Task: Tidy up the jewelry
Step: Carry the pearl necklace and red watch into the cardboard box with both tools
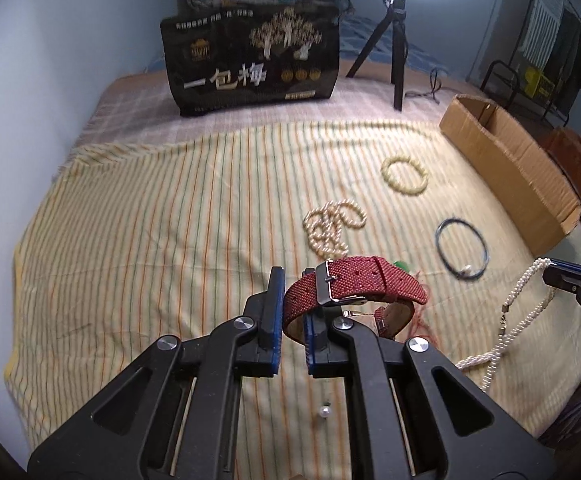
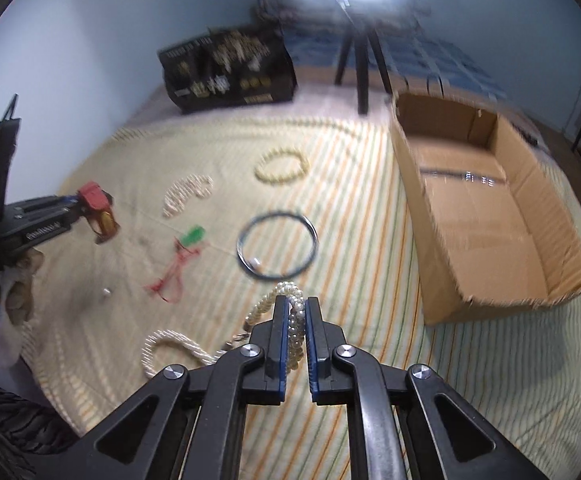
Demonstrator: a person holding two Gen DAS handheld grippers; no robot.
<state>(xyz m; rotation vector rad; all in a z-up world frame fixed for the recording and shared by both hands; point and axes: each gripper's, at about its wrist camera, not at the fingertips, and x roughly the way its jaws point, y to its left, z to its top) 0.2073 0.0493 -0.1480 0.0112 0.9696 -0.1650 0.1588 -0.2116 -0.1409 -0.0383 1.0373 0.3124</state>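
My left gripper is shut on a red watch strap with a steel buckle and holds it above the striped cloth; it also shows in the right wrist view. My right gripper is shut on a white pearl rope necklace whose tail trails on the cloth; it also shows in the left wrist view. On the cloth lie a pearl strand, a yellow bead bracelet, a dark cord ring and a green tag on red string.
An open cardboard box stands at the right on the cloth. A black printed bag and a ring-light tripod stand at the back. A loose pearl lies under my left gripper. A wall runs along the left.
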